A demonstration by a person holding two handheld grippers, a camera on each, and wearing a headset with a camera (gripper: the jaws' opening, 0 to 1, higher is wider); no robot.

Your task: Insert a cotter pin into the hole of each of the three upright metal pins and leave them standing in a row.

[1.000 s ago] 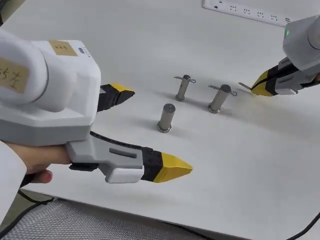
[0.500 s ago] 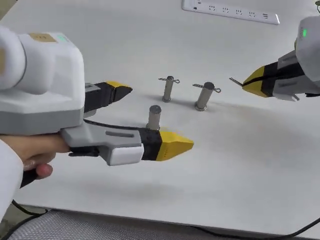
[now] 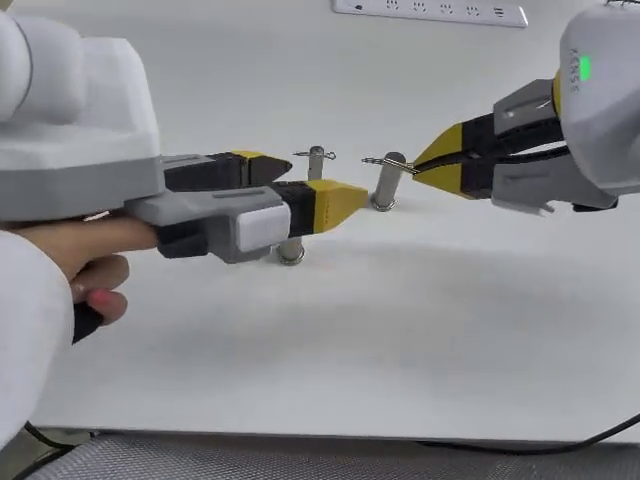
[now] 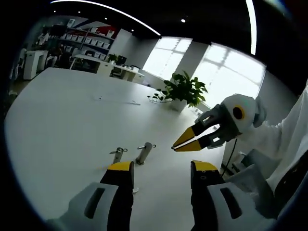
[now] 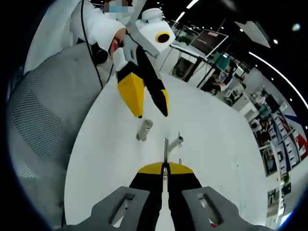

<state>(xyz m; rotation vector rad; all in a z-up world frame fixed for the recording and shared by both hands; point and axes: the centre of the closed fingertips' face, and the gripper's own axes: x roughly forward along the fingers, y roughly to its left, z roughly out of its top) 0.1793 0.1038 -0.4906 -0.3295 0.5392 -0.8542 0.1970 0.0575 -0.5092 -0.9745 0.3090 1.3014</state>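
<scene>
Three steel pins stand on the white table point(image 3: 420, 330). The far pin point(image 3: 317, 160) carries a cotter pin, as does the right-hand pin point(image 3: 386, 186). The nearest pin point(image 3: 291, 253) is bare and mostly hidden behind my left gripper point(image 3: 303, 181), which is open with nothing between its fingers. My right gripper point(image 3: 418, 167) is shut on a cotter pin point(image 3: 385, 162), whose wire points left over the right-hand pin. In the right gripper view the held cotter pin point(image 5: 165, 150) points toward the bare pin point(image 5: 144, 130). In the left gripper view the pins with cotters point(image 4: 118, 155) point(image 4: 144, 152) stand ahead.
A white power strip point(image 3: 430, 10) lies at the table's far edge. The table's front edge runs along the bottom of the head view, with a grey mesh chair point(image 5: 33, 130) beside it. A cable point(image 3: 590, 438) hangs at the front right.
My right gripper has carried the cotter pin leftward to the right-hand pin. My left gripper has moved up in front of the bare pin. The head camera has dropped lower.
</scene>
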